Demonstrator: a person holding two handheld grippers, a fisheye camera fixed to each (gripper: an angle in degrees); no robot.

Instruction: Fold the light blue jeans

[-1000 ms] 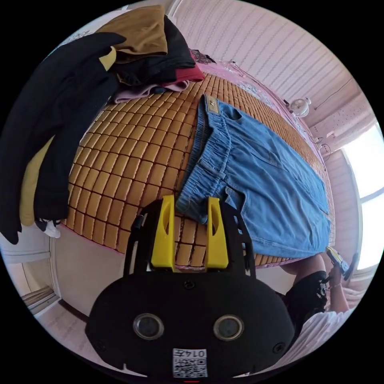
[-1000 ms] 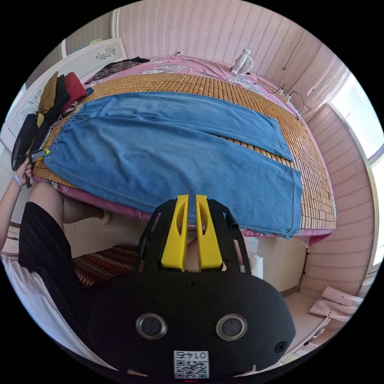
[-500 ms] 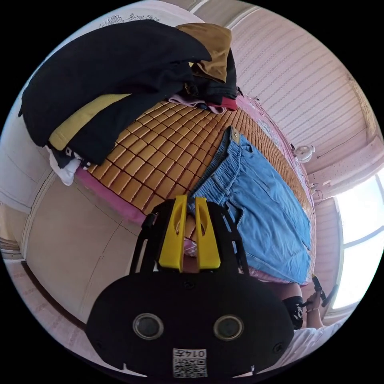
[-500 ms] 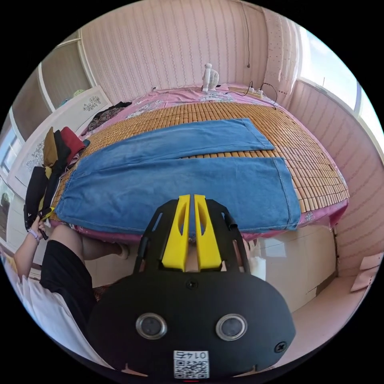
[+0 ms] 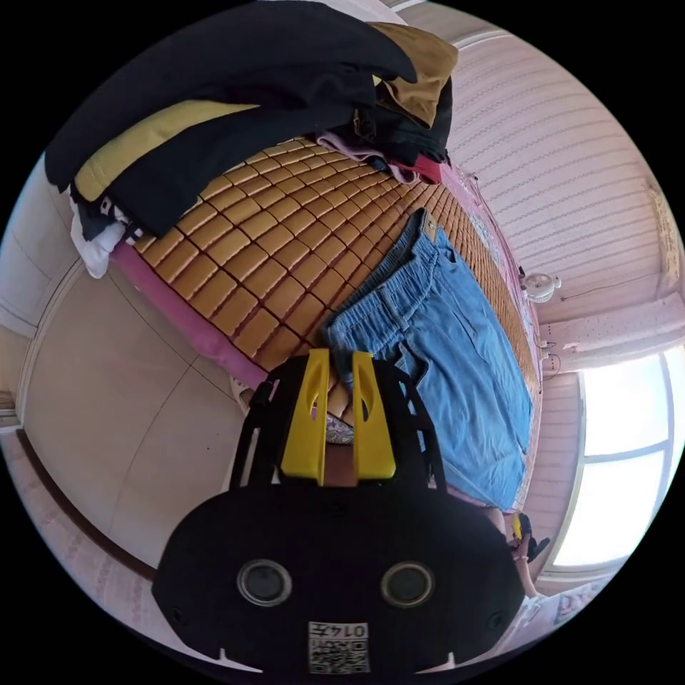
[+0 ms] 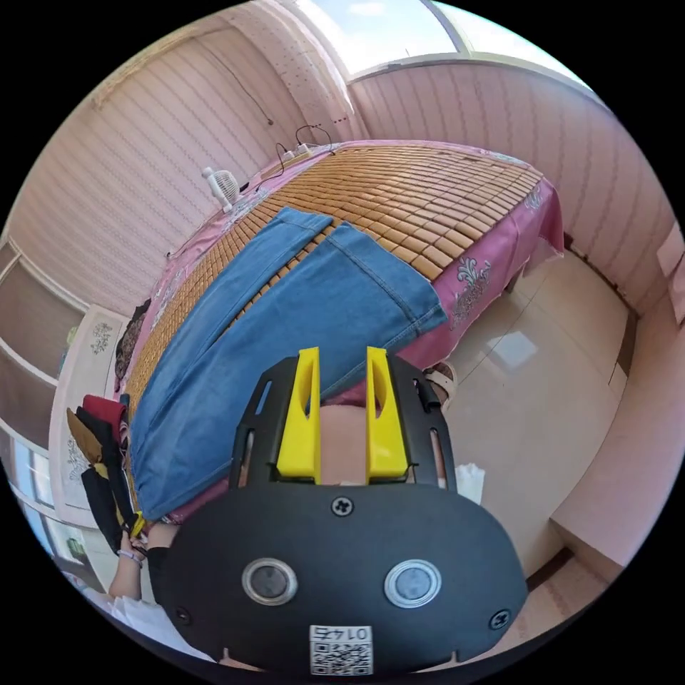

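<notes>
- Hovering with yellow jaws slightly apart and nothing between them: left gripper [image 5: 335,364], just off the waistband corner of the light blue jeans [image 5: 457,357].
- Spread wide and empty: right gripper [image 6: 342,360], near the jeans' leg edge at the bedside.
- Lying flat on the bamboo mat [image 6: 428,193], legs apart, over the pink bed sheet [image 6: 492,278].
- Heaped past the waistband: clothes pile [image 5: 235,93].
- Standing at the far bed edge: small fan [image 6: 221,187].

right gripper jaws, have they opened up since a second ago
Yes. The right gripper now has a clear gap between its jaws, hanging off the bed's edge over the jeans; earlier they were nearly closed.
</notes>
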